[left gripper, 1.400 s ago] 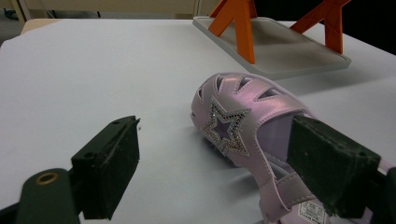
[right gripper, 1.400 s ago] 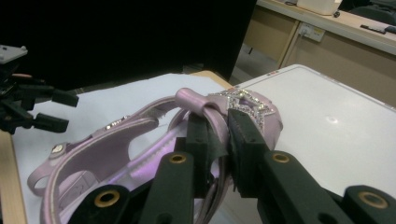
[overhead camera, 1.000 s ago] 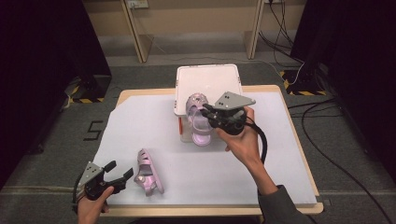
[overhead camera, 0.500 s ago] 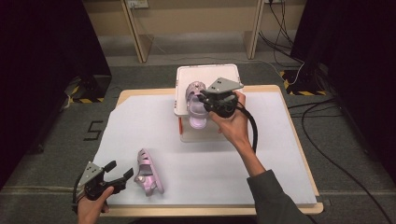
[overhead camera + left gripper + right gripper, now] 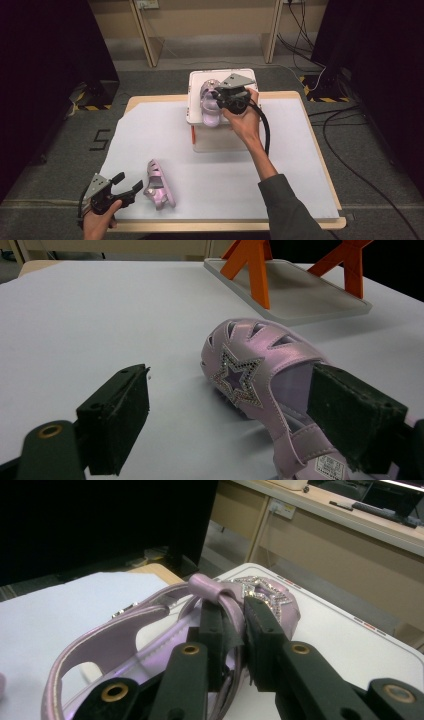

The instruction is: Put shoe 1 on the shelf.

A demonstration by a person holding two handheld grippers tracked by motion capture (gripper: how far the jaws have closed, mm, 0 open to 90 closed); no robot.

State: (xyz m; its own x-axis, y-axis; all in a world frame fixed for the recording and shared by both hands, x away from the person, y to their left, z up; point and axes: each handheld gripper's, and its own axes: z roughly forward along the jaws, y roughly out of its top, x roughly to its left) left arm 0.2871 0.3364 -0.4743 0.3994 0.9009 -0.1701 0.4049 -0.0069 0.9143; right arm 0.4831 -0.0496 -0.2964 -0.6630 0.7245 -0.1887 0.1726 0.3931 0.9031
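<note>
The held sandal point(image 5: 210, 102) is seen over the white platform point(image 5: 197, 117) at the table's far side, toe pointing away from the person, its long axis running roughly front-to-back. It is clamped by its strap in the right gripper point(image 5: 218, 93) — in the right gripper view the jaws are pinched nearly together on the strap point(image 5: 210, 591) behind the star-trimmed toe. Whether the sole already touches the platform cannot be told. The second sandal point(image 5: 159, 183) lies on the white sheet point(image 5: 240, 165) near the front edge, just beside the left gripper point(image 5: 125, 184) — its toe point(image 5: 240, 357) is seen between the parted jaws, untouched. The left hand is judged far nearer to it.
</note>
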